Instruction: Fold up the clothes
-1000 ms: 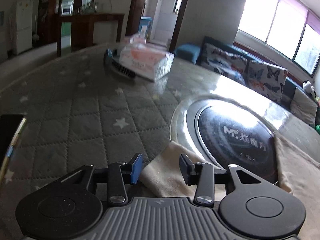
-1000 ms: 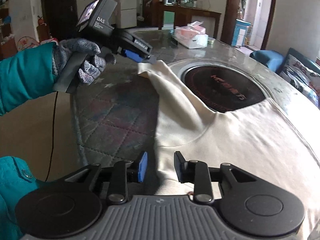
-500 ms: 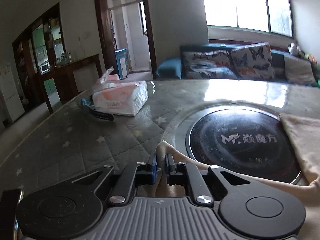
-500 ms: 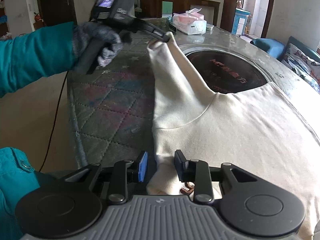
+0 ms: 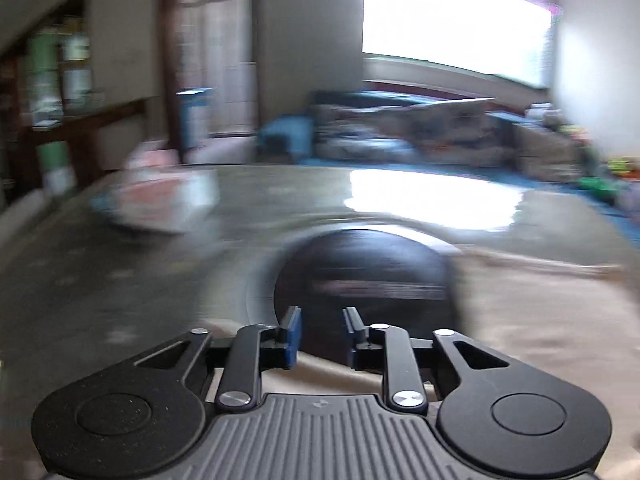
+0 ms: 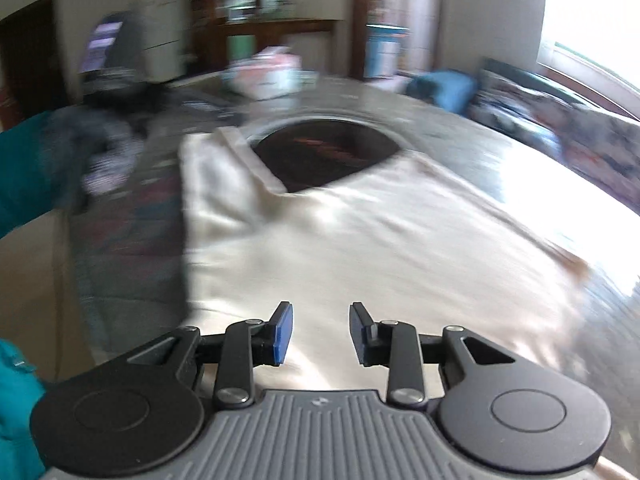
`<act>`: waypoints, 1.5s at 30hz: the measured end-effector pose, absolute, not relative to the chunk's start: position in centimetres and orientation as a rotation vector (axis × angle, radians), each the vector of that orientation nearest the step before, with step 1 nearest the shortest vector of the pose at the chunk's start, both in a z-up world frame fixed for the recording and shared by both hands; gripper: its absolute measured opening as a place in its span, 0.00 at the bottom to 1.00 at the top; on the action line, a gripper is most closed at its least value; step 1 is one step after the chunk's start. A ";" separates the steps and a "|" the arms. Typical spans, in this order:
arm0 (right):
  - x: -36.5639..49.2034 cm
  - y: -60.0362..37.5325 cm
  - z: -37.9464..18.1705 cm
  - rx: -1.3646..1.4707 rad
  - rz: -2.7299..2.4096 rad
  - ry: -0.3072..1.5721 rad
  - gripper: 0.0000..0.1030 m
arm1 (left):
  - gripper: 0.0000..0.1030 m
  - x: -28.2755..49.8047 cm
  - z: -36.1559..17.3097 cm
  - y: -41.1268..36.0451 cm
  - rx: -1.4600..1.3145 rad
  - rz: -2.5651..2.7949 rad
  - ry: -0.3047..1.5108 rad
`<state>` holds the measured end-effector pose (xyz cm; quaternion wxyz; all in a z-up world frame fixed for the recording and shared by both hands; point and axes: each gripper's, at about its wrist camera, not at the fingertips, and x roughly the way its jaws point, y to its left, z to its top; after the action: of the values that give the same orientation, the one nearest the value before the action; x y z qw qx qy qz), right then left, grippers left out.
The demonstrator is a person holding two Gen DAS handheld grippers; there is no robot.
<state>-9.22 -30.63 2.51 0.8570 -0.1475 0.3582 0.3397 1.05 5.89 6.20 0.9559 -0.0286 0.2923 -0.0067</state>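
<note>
Table: the large round glass-topped table (image 6: 460,140) over a grey quilted star-print cloth carries everything; its near-left rim falls away to pale floor in the right wrist view; the far half looks bare apart from one packet, so there is room to swing either tool outward.
Garment: the cream-coloured soft knit top (image 6: 360,248) lies spread across the near-right part of the table; one sleeve appears laid inward along the left side, its cuff near the dark disc; I judge one sleeve fold made, with the other sleeve and the body folds left; blur hides fine creases.
Garment edges: the left fold line runs close to the table rim; the right hem reaches toward the bright glare, and whether it overhangs I cannot tell.
Hotplate: the black round inset cooker plate (image 5: 360,272) sits at the table's centre; the garment covers its near edge in both views.
Tissue pack: the pink-and-white plastic-wrapped tissue packet (image 5: 160,200) stands well apart at the far left; no obstacle to folding.
Left gripper: the black two-finger left gripper (image 5: 322,334) hovers over the hotplate's near edge with jaws parted and nothing between them; cloth lies just below it.
Right gripper: the black two-finger right gripper (image 6: 320,334) hangs above the garment's body, jaws wide and empty.
</note>
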 end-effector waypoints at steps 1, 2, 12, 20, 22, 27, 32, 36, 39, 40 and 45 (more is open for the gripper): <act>-8.6 -31.5 2.4 -0.294 0.670 0.755 0.30 | 0.20 1.0 6.2 4.8 -0.070 -0.072 0.600; -8.0 -32.4 2.2 -0.273 0.625 0.758 0.30 | 0.19 1.0 6.1 3.6 -0.081 -0.126 0.611; -4.6 -38.6 -0.1 -0.159 0.439 0.805 0.30 | 0.14 3.6 2.7 -1.3 -0.072 -0.247 0.732; -6.0 -39.5 0.5 -0.186 0.428 0.776 0.31 | 0.12 2.5 2.5 -1.3 -0.053 -0.231 0.740; -7.2 -38.7 1.0 -0.199 0.464 0.763 0.36 | 0.12 1.5 3.0 -2.1 -0.024 -0.261 0.723; -10.1 -36.7 1.5 -0.279 0.502 0.719 0.38 | 0.12 -1.0 3.7 -4.3 0.018 -0.347 0.703; -11.2 -36.3 0.7 -0.275 0.515 0.741 0.38 | 0.13 -3.5 2.6 -6.5 0.084 -0.420 0.714; -11.7 -37.7 -0.2 -0.243 0.468 0.774 0.39 | 0.13 -4.4 1.9 -6.4 0.093 -0.420 0.711; -12.3 -39.5 -0.2 -0.195 0.433 0.783 0.44 | 0.13 -4.9 1.9 -6.3 0.101 -0.427 0.711; -12.5 -40.2 -0.2 -0.172 0.420 0.785 0.44 | 0.13 -5.1 1.9 -6.3 0.107 -0.428 0.710; -13.3 -43.9 0.0 -0.087 0.318 0.786 0.44 | 0.13 -5.2 2.2 -6.3 0.115 -0.420 0.719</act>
<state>-13.34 -43.94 0.03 0.9106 -0.0422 0.3811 0.1543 -5.15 -6.30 2.17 0.9129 0.0560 0.3491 -0.2039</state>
